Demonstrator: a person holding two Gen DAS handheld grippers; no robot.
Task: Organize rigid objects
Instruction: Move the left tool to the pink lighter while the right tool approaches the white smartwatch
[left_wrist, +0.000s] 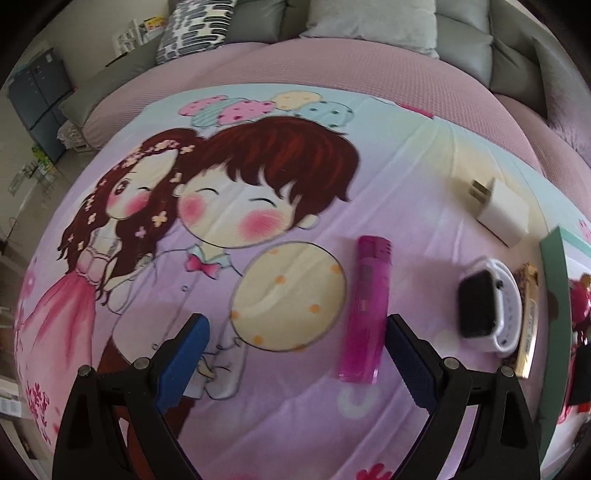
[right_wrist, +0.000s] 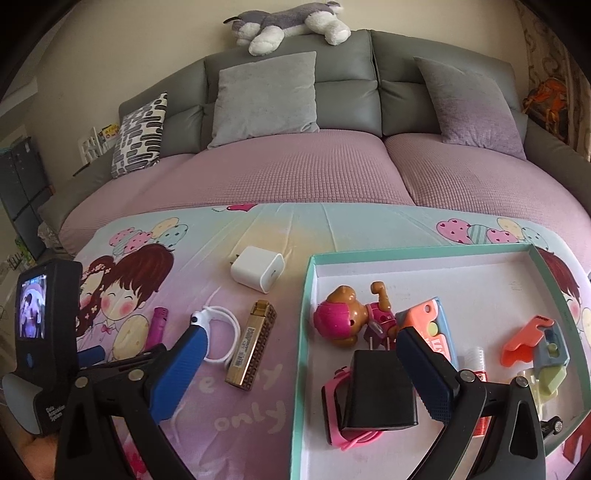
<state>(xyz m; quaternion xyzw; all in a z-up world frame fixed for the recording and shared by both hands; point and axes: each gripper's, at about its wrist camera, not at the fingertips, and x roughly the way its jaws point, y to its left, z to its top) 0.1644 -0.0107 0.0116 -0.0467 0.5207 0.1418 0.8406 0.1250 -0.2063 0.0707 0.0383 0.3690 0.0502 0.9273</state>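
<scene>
- The pink lighter (left_wrist: 364, 310) lies flat on the printed cloth (left_wrist: 295, 184), lengthwise away from the camera, just inside the left gripper's (left_wrist: 295, 350) right finger.
- That left gripper is wide open and holds nothing; shifting right to centre the lighter between the fingers should give a square pinch across its narrow sides.
- Beside it wait the white watch (left_wrist: 487, 306), gold lighter (right_wrist: 253, 343) and white charger (left_wrist: 498, 210).
- The tray (right_wrist: 308, 295) sits to the right, already holding toys and a black charger (right_wrist: 380, 391).
- The right gripper (right_wrist: 299, 354) hovers over the tray's near edge, spread open and empty.
</scene>
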